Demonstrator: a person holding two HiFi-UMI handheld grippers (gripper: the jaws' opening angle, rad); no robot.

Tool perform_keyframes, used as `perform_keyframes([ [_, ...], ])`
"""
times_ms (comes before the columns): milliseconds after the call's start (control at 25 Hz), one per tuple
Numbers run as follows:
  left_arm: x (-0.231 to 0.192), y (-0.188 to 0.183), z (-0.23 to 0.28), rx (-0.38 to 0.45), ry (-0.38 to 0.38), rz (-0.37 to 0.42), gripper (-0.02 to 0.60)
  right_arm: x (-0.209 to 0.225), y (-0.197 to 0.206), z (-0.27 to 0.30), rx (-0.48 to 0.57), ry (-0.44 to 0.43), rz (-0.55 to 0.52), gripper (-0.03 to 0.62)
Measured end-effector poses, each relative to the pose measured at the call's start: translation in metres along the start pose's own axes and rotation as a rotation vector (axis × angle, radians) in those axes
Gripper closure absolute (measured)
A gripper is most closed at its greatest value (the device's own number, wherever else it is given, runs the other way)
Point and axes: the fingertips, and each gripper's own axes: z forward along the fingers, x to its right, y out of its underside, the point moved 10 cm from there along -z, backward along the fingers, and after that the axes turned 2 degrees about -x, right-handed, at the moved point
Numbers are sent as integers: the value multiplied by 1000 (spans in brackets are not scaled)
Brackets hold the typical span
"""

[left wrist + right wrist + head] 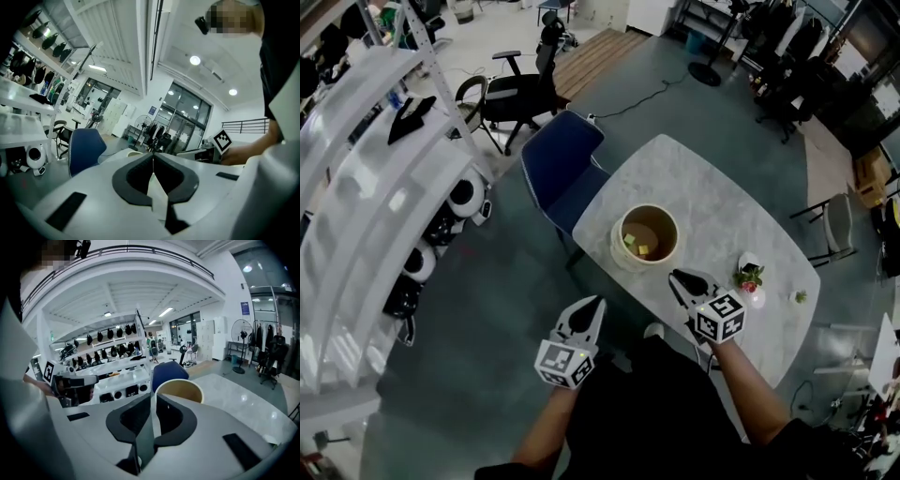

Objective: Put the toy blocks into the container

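Now container (622, 256) sits just upper-left of right gripper (678, 277), its jaws nearly together, empty; left gripper (596, 305) pressed shut, empty, lower-left, farther off

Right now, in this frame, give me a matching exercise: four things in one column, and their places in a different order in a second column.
Things
1. yellow blocks
2. left gripper
3. small plant
4. blue chair

Places
A. beside the far-left edge of the table
B. inside the container
C. over the floor, off the table
D. on the table, to the right of the container

Pairs: 1-B, 2-C, 3-D, 4-A
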Motion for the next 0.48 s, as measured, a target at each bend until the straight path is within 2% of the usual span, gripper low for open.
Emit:
perform_keyframes([
  [120,22,2,16,-20,18,33,574,16,8,-24,63,46,32,586],
  [240,62,12,47,-48,46,83,575,39,28,-64,120,74,62,594],
  [400,125,33,105,-89,103,130,575,64,75,-124,132,143,-13,594],
  [480,164,45,132,-114,150,152,574,74,101,-162,152,197,22,594],
])
